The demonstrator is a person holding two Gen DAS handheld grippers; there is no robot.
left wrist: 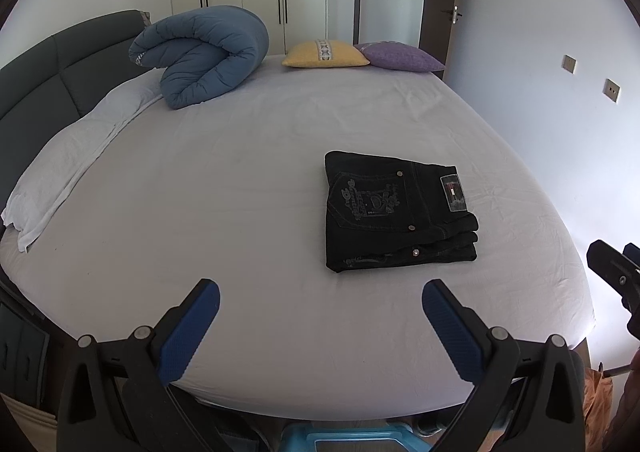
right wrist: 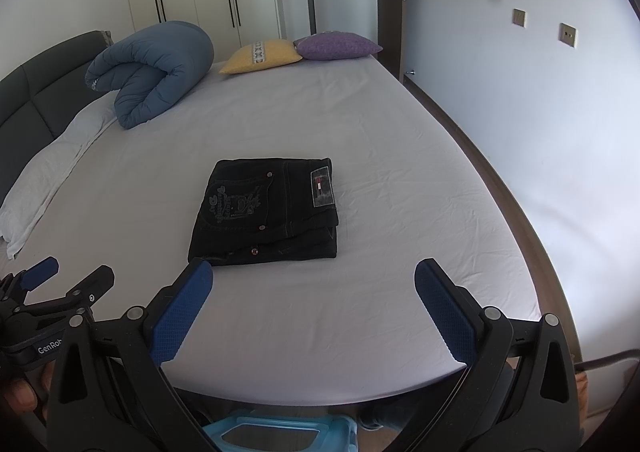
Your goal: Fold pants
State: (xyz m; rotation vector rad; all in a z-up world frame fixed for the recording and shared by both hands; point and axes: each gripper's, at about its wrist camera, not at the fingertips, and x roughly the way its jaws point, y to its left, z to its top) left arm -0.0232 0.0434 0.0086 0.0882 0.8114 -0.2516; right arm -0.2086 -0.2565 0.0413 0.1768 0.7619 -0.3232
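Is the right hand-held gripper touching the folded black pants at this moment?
Apart. In the left wrist view the right hand-held gripper is at the frame's right edge, with bare sheet between it and the pants. Its fingers stand wide open, holding nothing.

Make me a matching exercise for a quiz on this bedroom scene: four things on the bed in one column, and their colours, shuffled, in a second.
Things:
1. pants
2. rolled quilt
3. left cushion
4. right cushion

Colours:
A. purple
B. black
C. yellow
D. blue

Pairs: 1-B, 2-D, 3-C, 4-A

All four lie on the bed. The pants are folded; the cushions sit side by side at the far edge.
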